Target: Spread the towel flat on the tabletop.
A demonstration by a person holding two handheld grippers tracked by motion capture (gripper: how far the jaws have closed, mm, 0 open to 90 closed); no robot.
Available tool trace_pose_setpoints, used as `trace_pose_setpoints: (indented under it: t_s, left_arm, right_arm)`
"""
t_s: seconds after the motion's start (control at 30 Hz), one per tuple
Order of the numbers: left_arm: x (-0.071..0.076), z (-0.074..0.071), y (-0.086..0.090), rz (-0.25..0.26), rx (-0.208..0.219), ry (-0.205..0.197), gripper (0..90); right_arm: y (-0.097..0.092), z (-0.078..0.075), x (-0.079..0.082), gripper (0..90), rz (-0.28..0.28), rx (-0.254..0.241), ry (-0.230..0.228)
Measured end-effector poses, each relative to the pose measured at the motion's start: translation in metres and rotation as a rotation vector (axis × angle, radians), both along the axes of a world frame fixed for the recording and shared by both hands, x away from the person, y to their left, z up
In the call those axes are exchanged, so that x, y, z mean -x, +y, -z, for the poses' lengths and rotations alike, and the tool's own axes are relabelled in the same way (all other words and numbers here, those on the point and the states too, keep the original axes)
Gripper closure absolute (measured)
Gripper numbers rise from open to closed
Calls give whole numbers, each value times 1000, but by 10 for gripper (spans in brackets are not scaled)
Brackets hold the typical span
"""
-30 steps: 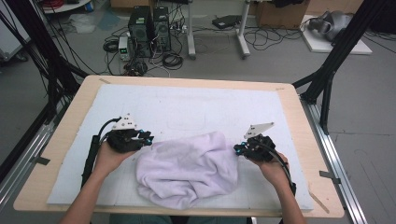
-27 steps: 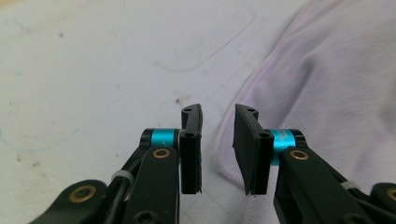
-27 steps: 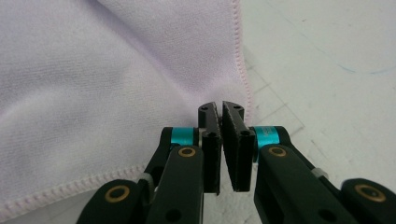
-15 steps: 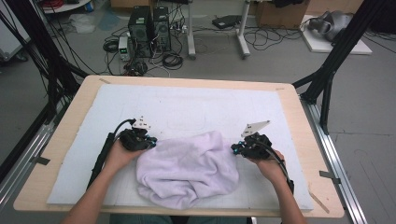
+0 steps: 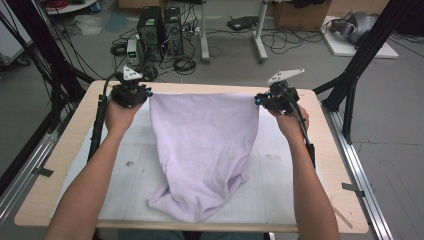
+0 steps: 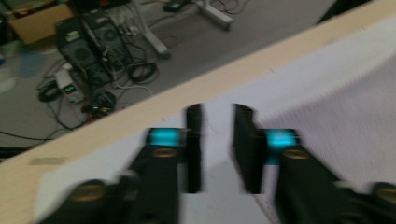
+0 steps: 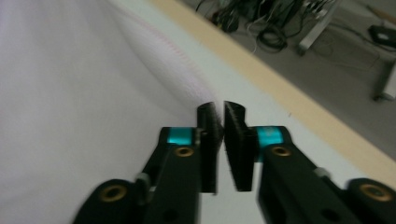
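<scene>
Left claw (image 6: 218,114) and right claw (image 7: 220,109) have just been opening, jaws slightly apart, no cloth (image 5: 205,150) between them. Spreading step, far edge looks released. Next, flatten the bunched near end.

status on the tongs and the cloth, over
Left tongs and right tongs just opening, nothing seen between the jaws. Lilac cloth spans between them at the far side, near end bunched on the mat. Nothing blocking it.
</scene>
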State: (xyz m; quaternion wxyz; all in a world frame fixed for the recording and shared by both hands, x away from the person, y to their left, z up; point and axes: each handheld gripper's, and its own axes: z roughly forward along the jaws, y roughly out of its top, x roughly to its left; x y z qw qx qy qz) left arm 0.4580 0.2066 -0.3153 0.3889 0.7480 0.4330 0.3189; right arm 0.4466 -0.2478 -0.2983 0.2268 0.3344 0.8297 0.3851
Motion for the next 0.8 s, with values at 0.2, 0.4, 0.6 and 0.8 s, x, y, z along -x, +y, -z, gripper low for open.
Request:
trace_pose_setpoints:
  t_s: [0.2,0.4,0.6,0.8]
  left_arm:
    - [17,28,4,98,-3,99,553]
    - [56,60,5,192,32,143,518]
    - [100,79,-2,282,74,164,466]
    - [144,90,-12,387,70,184,408]
  right_arm:
    - [9,31,1,577,-31,-24,94]
    - [14,65,39,547,-119,-31,163]
    - [18,75,88,516,-206,-73,143]
    - [25,85,136,506,-295,-114,97]
